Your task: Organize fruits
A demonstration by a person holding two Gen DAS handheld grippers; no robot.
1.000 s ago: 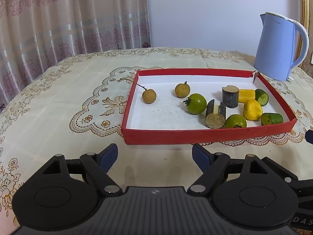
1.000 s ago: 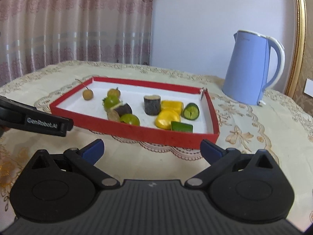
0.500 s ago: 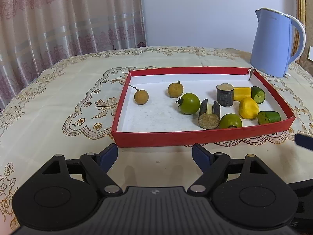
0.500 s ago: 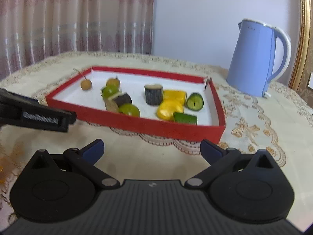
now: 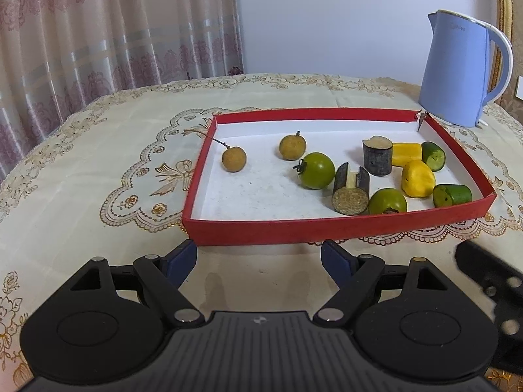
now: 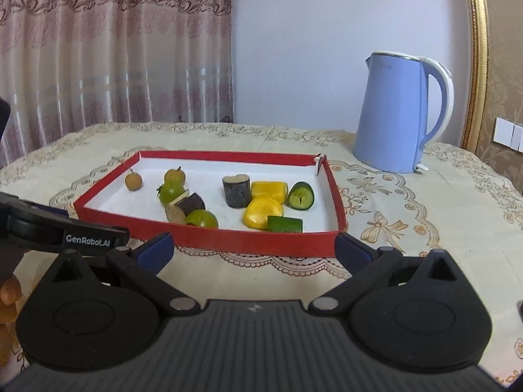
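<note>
Red tray (image 5: 327,227) of fruit pieces: set mid-table on the tablecloth (image 5: 98,179), just beyond both tools. Left gripper (image 5: 260,258) and right gripper (image 6: 253,248): held spread wide before the tray's near wall, nothing pinched. Blue kettle (image 6: 392,114): stood beside the tray's far right corner.

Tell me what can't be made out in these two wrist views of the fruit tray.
- Near green tomato, left wrist view: its lower part is hidden behind the red tray front wall.
- Lying dark cut piece, right wrist view: partly hidden by the green tomatoes around it.
- Right gripper body, left wrist view: blurred, cut off by the right edge.
- Kettle lettering: too small to read.
</note>
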